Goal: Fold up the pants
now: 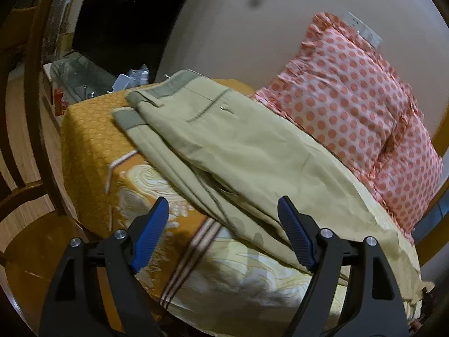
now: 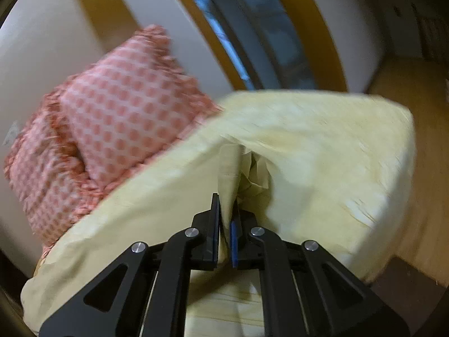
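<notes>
Nearest the left wrist camera, the left gripper (image 1: pixel 223 236) hangs wide open and empty over the bed (image 1: pixel 92 140), whose orange patterned cover shows beneath. On the right wrist view, the right gripper (image 2: pixel 226 224) pinches a fold of the khaki pants (image 1: pixel 224 146). These lie stretched along the bed, waistband at the far end. Beyond, a pink dotted pillow (image 1: pixel 350 98) leans against the pale wall (image 1: pixel 238 28).

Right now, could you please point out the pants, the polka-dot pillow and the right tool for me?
pants (image 1: pixel 224 140): left wrist view, seat panel below the back pocket.
polka-dot pillow (image 1: pixel 350 90): left wrist view, middle of its face.
right tool (image 2: pixel 226 221): right wrist view, between its fingertips, pinching fabric.
</notes>
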Action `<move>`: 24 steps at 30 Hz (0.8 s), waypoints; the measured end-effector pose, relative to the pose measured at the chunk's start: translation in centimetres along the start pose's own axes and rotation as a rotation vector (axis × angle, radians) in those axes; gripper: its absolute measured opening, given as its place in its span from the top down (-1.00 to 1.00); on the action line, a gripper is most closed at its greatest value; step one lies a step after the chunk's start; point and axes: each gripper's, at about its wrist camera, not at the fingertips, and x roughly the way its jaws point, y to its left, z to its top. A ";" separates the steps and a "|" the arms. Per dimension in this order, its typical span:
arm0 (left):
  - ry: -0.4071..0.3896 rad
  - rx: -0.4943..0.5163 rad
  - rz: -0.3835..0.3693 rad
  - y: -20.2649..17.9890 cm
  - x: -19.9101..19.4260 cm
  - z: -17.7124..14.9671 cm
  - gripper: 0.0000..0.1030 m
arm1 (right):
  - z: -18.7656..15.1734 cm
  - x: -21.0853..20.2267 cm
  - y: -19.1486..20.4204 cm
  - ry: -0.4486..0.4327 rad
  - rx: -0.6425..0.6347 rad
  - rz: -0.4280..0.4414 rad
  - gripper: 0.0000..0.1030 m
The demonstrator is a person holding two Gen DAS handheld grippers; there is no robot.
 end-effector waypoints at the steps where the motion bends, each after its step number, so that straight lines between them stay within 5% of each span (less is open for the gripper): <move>1: -0.008 -0.002 0.003 0.2 -0.1 0.1 -0.56 | 0.2 0.0 1.3 0.000 -0.020 0.031 0.87; 7: -0.017 -0.010 -0.001 0.4 0.4 0.6 -0.59 | -1.9 0.2 17.8 0.077 -0.245 0.445 0.87; 10: -0.008 -0.019 -0.004 0.4 0.7 0.7 -0.62 | -7.2 0.3 26.3 0.216 -0.400 0.645 0.86; 12: -0.002 -0.022 -0.005 0.5 0.9 0.8 -0.64 | -12.7 0.6 31.1 0.398 -0.571 0.736 0.81; 14: 0.007 -0.026 -0.014 0.8 1.1 0.9 -0.65 | -17.9 0.1 33.9 0.550 -0.742 0.765 0.61; 17: 0.006 -0.029 -0.019 1.3 1.2 1.1 -0.67 | -19.4 -1.9 34.0 0.532 -0.767 0.816 0.07; 21: 0.008 -0.058 -0.029 2.1 1.7 1.6 -0.67 | -17.6 -0.7 33.0 0.454 -0.665 0.716 -0.06; 24: -0.001 -0.058 -0.017 2.2 2.0 2.2 -0.67 | -19.5 1.9 33.3 0.602 -0.734 0.588 -0.06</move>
